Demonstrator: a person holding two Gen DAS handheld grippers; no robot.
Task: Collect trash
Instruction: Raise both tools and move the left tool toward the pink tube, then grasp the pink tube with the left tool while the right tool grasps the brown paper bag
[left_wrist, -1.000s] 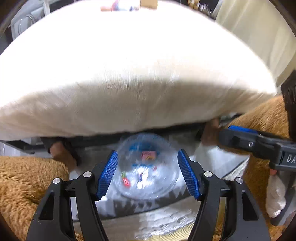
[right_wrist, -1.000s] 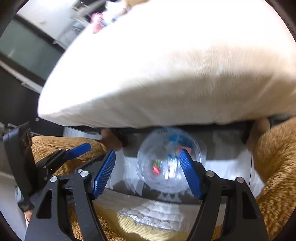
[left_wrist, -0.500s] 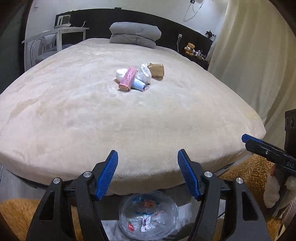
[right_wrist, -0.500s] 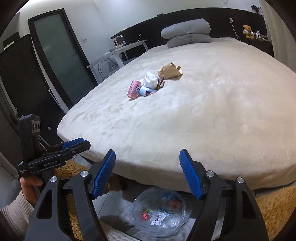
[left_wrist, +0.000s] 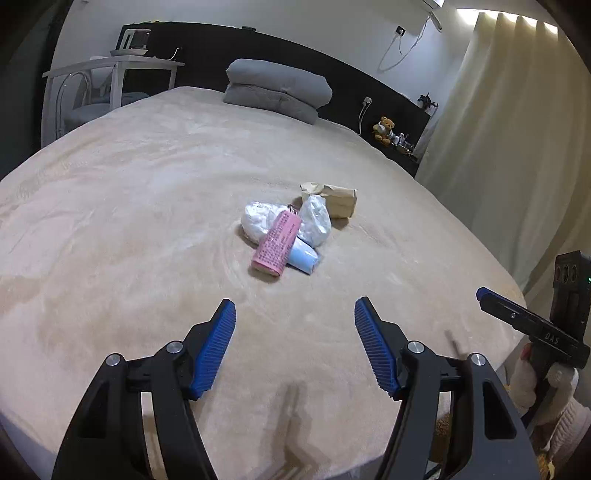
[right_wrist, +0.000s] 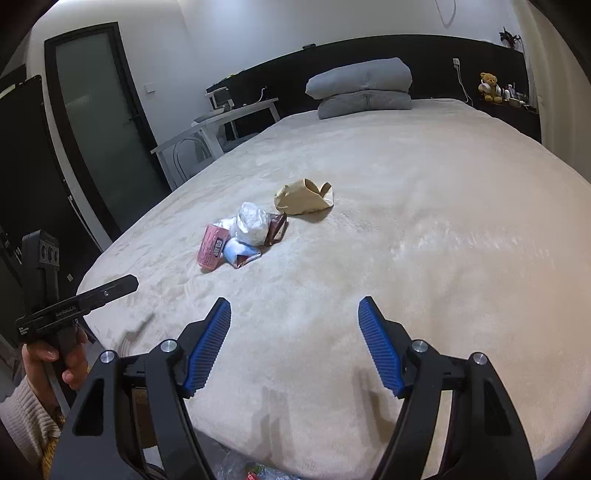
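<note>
A small pile of trash lies mid-bed: a pink packet (left_wrist: 276, 244), a light blue packet (left_wrist: 303, 258), two white crumpled bags (left_wrist: 314, 220), and a brown paper bag (left_wrist: 337, 199). The pile also shows in the right wrist view, with the pink packet (right_wrist: 211, 248), a white bag (right_wrist: 252, 222) and the brown bag (right_wrist: 303, 196). My left gripper (left_wrist: 295, 315) is open and empty above the bed's near edge. My right gripper (right_wrist: 294, 315) is open and empty, also short of the pile. The rim of a clear trash bowl (right_wrist: 255, 470) shows below the bed edge.
The beige bed (left_wrist: 129, 221) fills both views. Grey folded pillows (left_wrist: 277, 88) lie at the headboard. A white side table (left_wrist: 114, 74) stands left, a curtain (left_wrist: 498, 129) right, a dark door (right_wrist: 96, 110) at left in the right wrist view.
Both grippers have risen from the clear bowl below the bed edge to above the bed, facing the trash pile. The bowl has dropped almost out of view.
</note>
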